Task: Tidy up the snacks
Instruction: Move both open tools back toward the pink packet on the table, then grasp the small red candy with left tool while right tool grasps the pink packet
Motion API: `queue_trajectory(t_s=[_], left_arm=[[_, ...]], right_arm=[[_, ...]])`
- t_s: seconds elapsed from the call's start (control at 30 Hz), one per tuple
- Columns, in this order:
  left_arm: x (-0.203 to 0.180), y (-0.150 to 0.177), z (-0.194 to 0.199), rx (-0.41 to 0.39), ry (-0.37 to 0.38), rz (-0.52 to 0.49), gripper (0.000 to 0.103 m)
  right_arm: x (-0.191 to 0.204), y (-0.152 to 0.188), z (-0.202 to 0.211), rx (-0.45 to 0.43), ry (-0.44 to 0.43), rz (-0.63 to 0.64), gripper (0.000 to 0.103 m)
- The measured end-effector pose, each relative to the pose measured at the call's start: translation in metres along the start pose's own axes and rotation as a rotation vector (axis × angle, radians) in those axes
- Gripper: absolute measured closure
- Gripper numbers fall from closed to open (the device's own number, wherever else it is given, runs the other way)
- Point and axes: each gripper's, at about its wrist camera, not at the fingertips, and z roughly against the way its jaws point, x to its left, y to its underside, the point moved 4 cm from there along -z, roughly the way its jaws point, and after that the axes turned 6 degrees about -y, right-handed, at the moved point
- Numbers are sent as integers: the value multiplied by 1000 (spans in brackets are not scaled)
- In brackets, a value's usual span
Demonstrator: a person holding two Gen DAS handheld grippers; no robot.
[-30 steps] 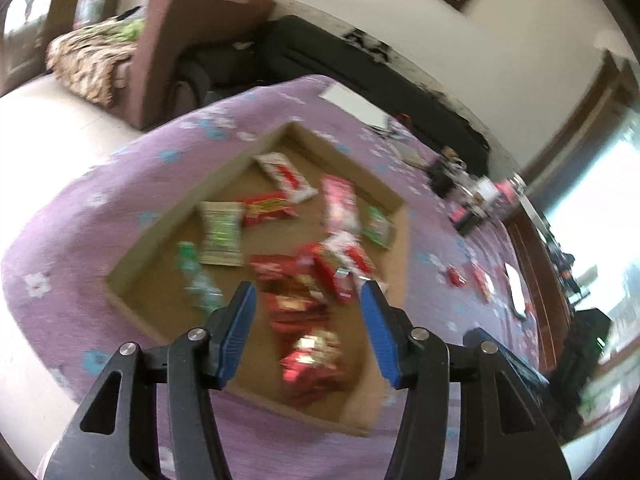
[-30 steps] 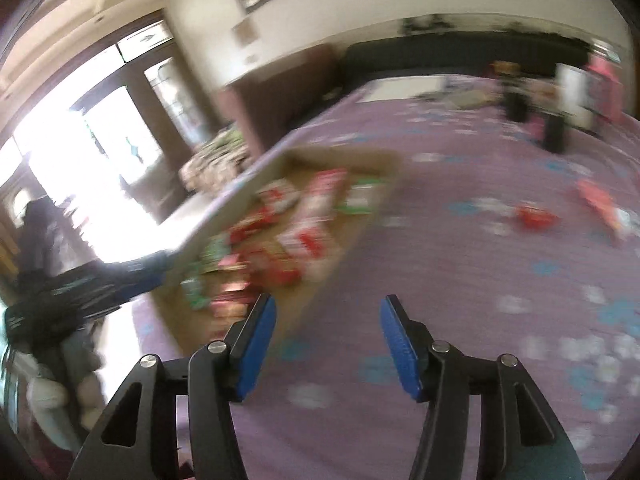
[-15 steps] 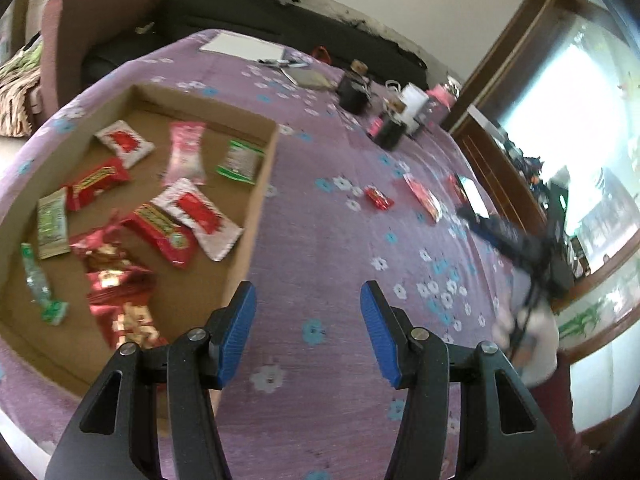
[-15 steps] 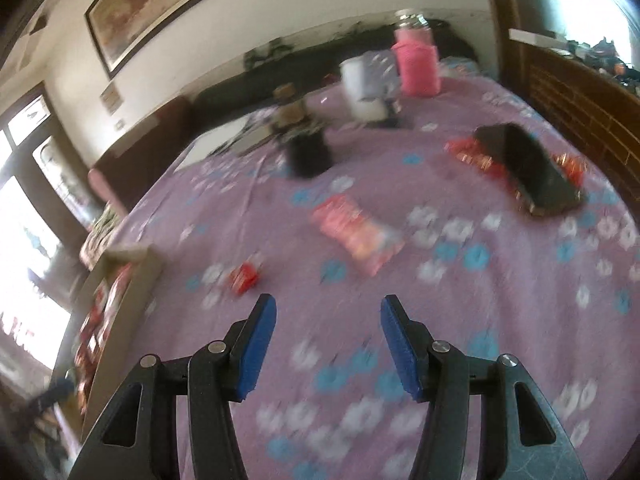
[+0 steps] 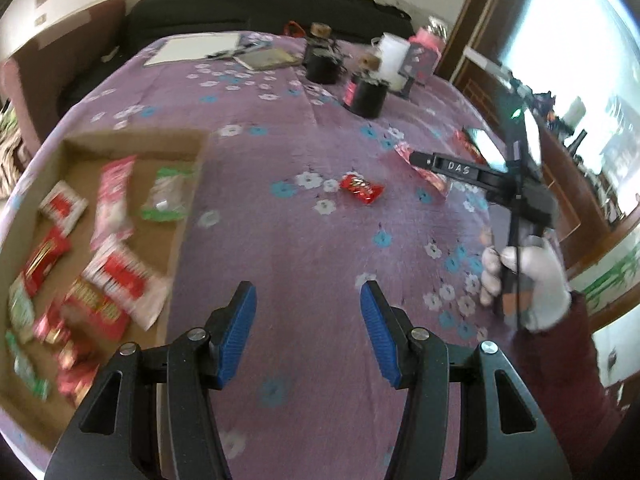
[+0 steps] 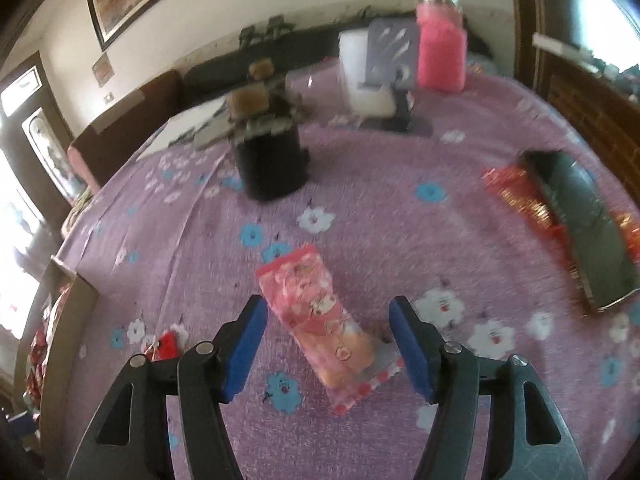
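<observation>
A cardboard tray [image 5: 132, 138] holding several red, pink and green snack packs lies at the left in the left wrist view. My left gripper [image 5: 308, 300] is open and empty over the purple cloth right of the tray. A small red snack pack [image 5: 361, 188] lies ahead of it. My right gripper [image 6: 328, 316] is open, with a pink snack pack [image 6: 316, 320] lying on the cloth between its fingers. The right gripper also shows in the left wrist view [image 5: 416, 157], over the pink pack [image 5: 430, 176]. A red pack [image 6: 520, 196] lies under a dark phone [image 6: 580, 224].
Two black jars [image 5: 366, 96], a white container [image 6: 366, 76], a pink-filled bottle [image 6: 440, 36] and papers [image 5: 188, 48] stand at the far side of the table. The small red pack shows at the lower left of the right wrist view [image 6: 164, 346]. A dark sofa [image 5: 240, 8] lies beyond.
My left gripper has swung right, away from the tray, toward the open cloth. My right gripper has moved forward and down so the pink pack now lies between its fingers.
</observation>
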Motion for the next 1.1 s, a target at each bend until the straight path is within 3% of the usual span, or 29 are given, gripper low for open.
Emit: queue_trajectory(t_s=[0.13, 0.2, 0.23, 0.27, 0.47, 0.73, 0.87, 1.1], left_arm=[[-32, -19, -30, 14, -21, -96, 51], [-44, -26, -42, 17, -44, -132, 51], [-47, -29, -46, 15, -46, -141, 51], [-51, -33, -51, 8, -46, -150, 51], [-63, -54, -75, -61, -84, -211, 51], [-72, -58, -101, -81, -113, -287, 52], [-74, -59, -100, -65, -68, -263, 87], [-71, -61, -89, -71, -20, -208, 91]], right_arm=[[4, 2, 0, 7, -1, 37, 38], [2, 3, -1, 14, 12, 24, 53], [1, 3, -1, 16, 6, 16, 71], [-1, 3, -1, 20, -1, 6, 73], [-6, 3, 2, 25, -14, -20, 73], [-13, 2, 5, 22, -17, -55, 73], [-16, 1, 7, 11, -19, -74, 73], [-16, 0, 11, -7, -22, -77, 74]])
